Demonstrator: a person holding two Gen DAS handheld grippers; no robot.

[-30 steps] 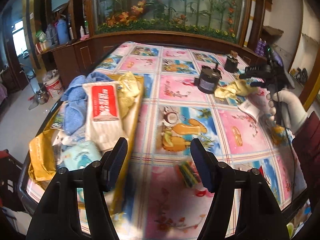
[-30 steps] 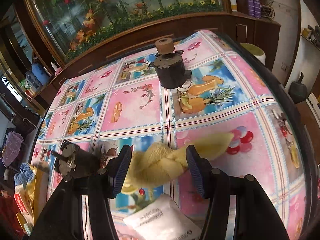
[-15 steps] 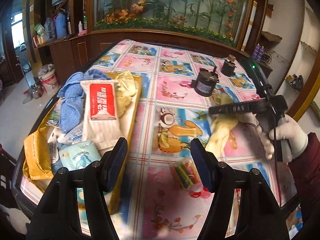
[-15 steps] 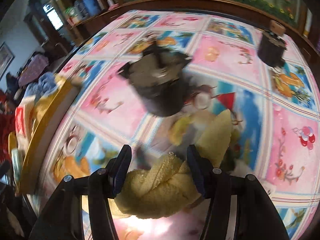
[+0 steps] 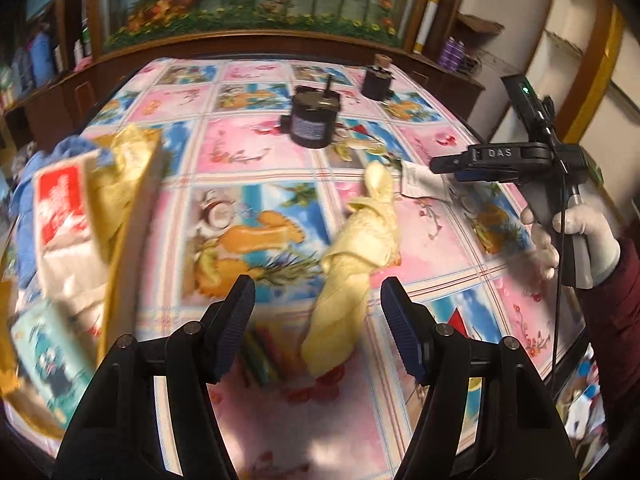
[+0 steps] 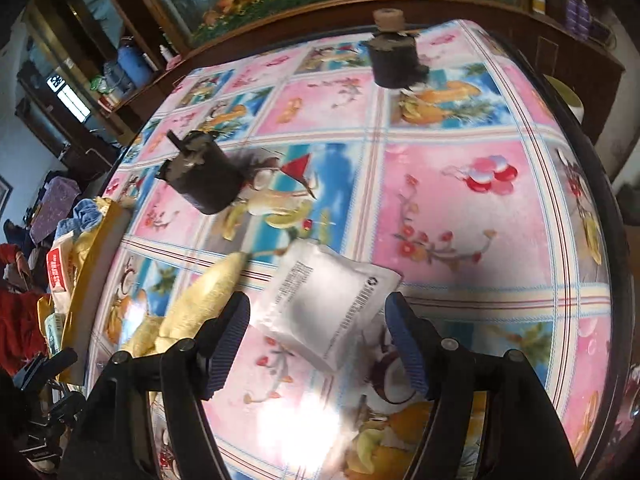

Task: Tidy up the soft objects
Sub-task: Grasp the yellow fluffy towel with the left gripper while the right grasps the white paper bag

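A twisted yellow towel point(image 5: 360, 248) lies on the flowered tablecloth, its near end reaching in between the fingers of my left gripper point(image 5: 318, 332), which is open and not touching it. From the right wrist view the same yellow towel point(image 6: 200, 300) lies left of and outside my right gripper point(image 6: 318, 340). Its jaws are opening, with a white packet point(image 6: 328, 304) on the cloth between them, the pads clear of it. In the left wrist view a gloved hand point(image 5: 576, 232) holds the right gripper point(image 5: 440, 165) above the white packet point(image 5: 420, 180).
A gold tray point(image 5: 132, 216) at the left holds a red and white tissue pack point(image 5: 60, 204), a blue towel point(image 5: 24, 208) and other soft packs. Two black cylinders point(image 5: 314, 120) point(image 5: 378, 80) stand further back. A striped bundle point(image 5: 260, 352) lies by my left finger.
The right gripper carried the yellow towel left toward the table's middle, let it go and drew back to the right. The left gripper swung right, over the towel.
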